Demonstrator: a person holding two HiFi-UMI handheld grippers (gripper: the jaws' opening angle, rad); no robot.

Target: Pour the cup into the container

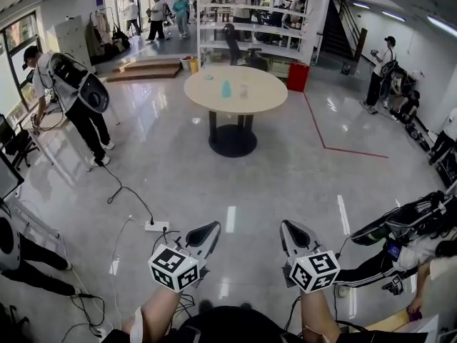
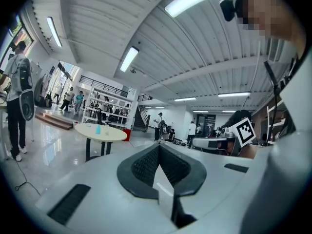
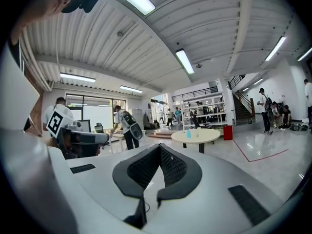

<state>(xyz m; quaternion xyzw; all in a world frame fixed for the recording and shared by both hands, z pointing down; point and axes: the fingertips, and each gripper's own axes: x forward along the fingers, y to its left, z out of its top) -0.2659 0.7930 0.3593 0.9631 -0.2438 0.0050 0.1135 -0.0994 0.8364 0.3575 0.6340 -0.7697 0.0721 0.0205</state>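
A round cream table [image 1: 260, 98] stands far ahead in the middle of the hall. On it are a small blue container [image 1: 226, 88] and a clear cup [image 1: 243, 90]. Both grippers hang low near my body, far from the table. My left gripper [image 1: 214, 227] is shut and holds nothing. My right gripper [image 1: 285, 225] is shut too, also holding nothing. The left gripper view has the table [image 2: 87, 133] at the left, beyond the closed jaws. In the right gripper view the table [image 3: 207, 136] lies ahead, with the blue container [image 3: 188, 133] on it.
A power strip [image 1: 157, 226] with trailing cables lies on the glossy floor just ahead of my left gripper. A person with a backpack [image 1: 71, 91] stands at the left. A red bin [image 1: 298, 76] and white shelves [image 1: 250, 27] are behind the table. Another person sits at the right [image 1: 407, 241].
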